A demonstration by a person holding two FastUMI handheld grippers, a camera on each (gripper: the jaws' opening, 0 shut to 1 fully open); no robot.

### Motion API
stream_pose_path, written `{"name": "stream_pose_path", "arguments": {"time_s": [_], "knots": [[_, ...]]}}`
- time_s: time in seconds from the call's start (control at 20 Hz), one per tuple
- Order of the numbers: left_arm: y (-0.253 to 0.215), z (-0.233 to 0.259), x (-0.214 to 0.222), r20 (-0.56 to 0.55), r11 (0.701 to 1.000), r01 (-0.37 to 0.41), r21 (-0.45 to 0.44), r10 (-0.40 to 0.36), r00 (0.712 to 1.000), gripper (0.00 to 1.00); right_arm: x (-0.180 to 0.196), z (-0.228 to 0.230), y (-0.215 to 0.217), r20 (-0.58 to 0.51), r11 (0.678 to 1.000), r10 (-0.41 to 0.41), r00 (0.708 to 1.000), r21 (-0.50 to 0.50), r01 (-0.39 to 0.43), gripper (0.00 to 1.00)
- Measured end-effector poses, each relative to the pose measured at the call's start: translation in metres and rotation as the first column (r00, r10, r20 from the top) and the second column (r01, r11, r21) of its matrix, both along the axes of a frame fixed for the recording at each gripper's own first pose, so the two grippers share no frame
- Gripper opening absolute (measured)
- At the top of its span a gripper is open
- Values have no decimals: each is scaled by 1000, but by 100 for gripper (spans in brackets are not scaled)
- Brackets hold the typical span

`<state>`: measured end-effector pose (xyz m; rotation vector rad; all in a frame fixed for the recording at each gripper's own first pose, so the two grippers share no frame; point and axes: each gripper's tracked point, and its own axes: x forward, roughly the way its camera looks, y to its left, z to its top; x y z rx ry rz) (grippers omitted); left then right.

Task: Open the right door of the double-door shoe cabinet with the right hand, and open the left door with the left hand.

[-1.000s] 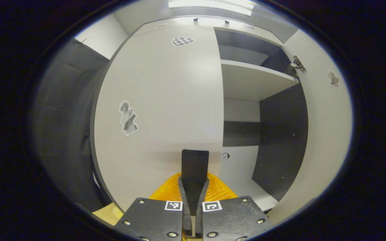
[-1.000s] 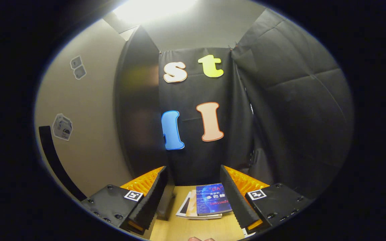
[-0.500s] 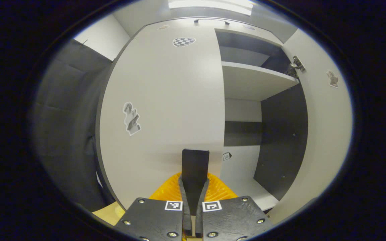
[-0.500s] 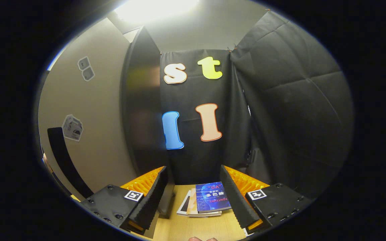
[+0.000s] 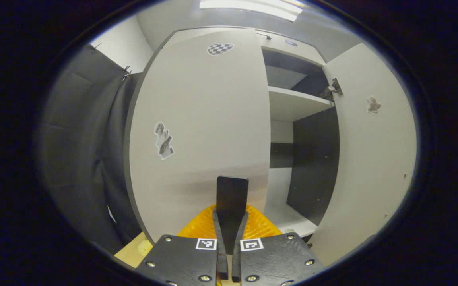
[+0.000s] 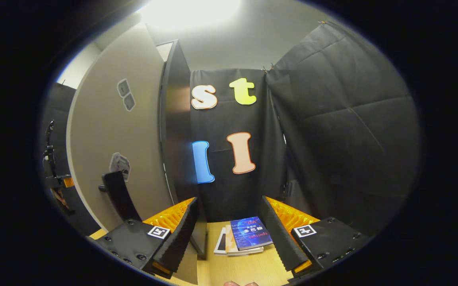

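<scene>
The left gripper (image 5: 229,238), fingers together, could slip off the left door (image 5: 201,131); the right gripper (image 6: 229,230) hangs apart, idle.

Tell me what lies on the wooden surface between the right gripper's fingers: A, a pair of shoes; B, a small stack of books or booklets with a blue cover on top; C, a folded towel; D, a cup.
B: in the right gripper view a blue-covered booklet tops a small stack on the wooden surface, framed by the open right gripper.
</scene>
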<state>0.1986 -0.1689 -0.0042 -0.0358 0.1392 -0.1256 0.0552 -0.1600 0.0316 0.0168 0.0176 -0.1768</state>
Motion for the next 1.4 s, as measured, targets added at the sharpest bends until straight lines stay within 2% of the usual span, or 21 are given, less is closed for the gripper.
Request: {"name": "stream_pose_path", "arguments": {"time_s": [0.4, 0.6, 0.65, 0.7, 0.75, 0.95, 1.25, 1.3, 1.35, 1.4], "knots": [[29, 7, -50, -7, 997, 72, -32, -72, 997, 7, -43, 14, 45, 26, 998, -63, 998, 0, 63, 97], [47, 10, -59, -5, 995, 86, -45, -87, 996, 7, -63, 15, 59, 28, 995, -100, 995, -3, 100, 97], [52, 9, -62, -3, 995, 87, -47, -87, 996, 7, -67, 14, 65, 27, 995, -100, 995, 2, 100, 96], [57, 8, -64, -2, 995, 87, -52, -88, 996, 6, -70, 13, 72, 26, 996, -94, 995, 5, 94, 92], [63, 8, -68, 0, 995, 87, -55, -88, 996, 5, -74, 12, 79, 25, 996, -90, 996, 3, 90, 97], [84, 13, -78, 9, 994, 89, -60, -89, 996, 6, -83, 5, 97, -3, 996, -91, 996, -16, 91, 97], [105, 13, -90, 13, 996, 76, -56, -75, 997, 6, -89, 18, 118, 26, 997, -78, 997, -19, 79, 97], [109, 13, -92, 15, 996, 75, -50, -74, 997, 6, -91, 17, 120, 25, 997, -80, 997, -8, 80, 92], [114, 13, -94, 18, 996, 76, -45, -76, 997, 5, -93, 19, 122, 31, 997, -78, 996, 5, 78, 97], [119, 14, -95, 20, 996, 80, -42, -79, 997, 6, -93, 20, 123, 37, 997, -80, 996, 18, 80, 92]]}}
